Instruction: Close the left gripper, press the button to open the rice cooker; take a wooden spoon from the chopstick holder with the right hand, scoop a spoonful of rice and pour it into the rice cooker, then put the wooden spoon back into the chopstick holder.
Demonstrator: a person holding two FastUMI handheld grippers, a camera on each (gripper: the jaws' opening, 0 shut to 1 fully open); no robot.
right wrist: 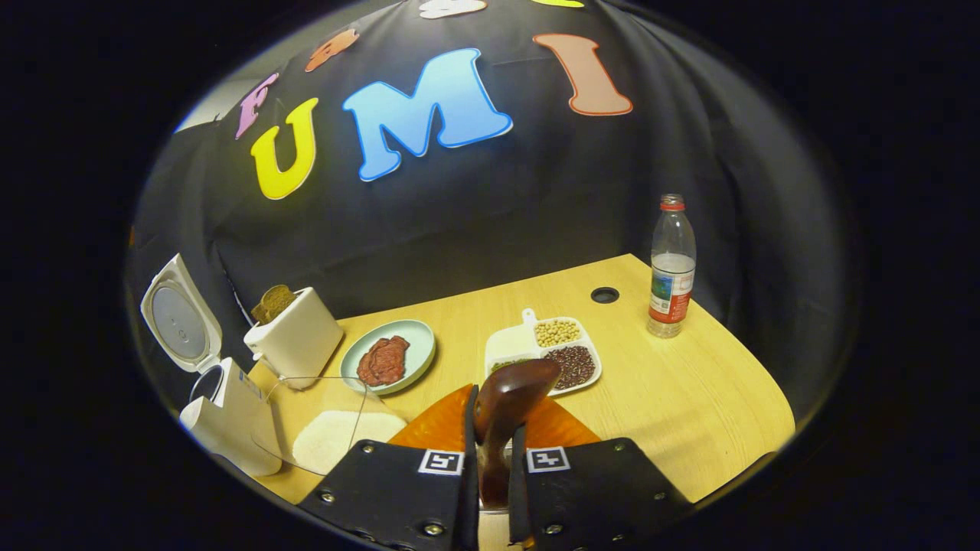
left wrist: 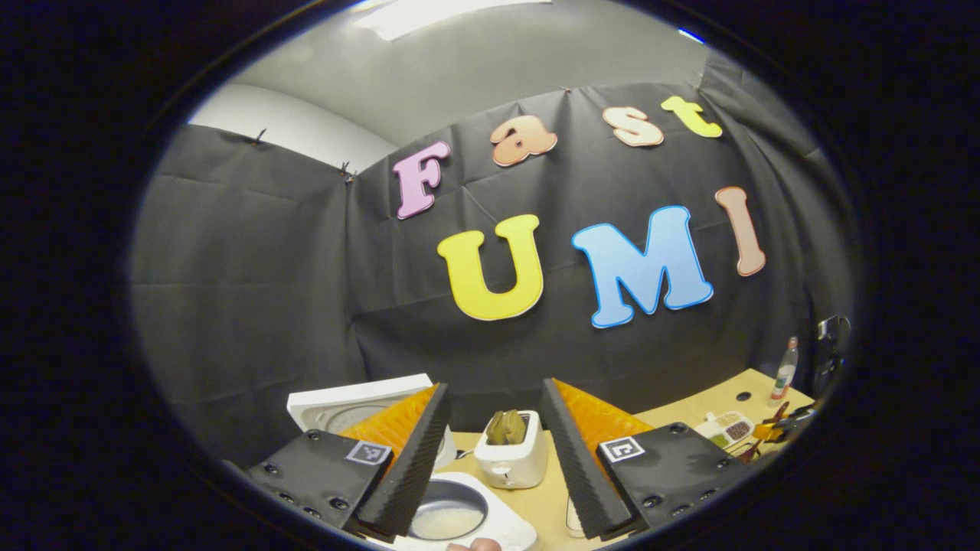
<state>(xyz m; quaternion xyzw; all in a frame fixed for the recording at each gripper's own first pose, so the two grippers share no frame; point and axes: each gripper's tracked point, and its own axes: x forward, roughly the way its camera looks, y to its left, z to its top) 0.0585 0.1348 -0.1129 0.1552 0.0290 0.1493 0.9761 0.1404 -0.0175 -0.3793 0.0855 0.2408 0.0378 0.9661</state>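
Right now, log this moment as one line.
rice cooker: lid open | right gripper: shut on wooden spoon | left gripper: open

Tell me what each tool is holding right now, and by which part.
The right tool is shut on the wooden spoon, gripping its handle just below the bowl. The left tool is open and holds nothing.

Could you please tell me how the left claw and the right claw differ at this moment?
The left claw stands open with nothing between its fingers, while the right claw is shut on the wooden spoon. The left claw hangs above the open rice cooker, while the right claw hangs over the table beside the clear rice container. Both carry square markers on their bodies.
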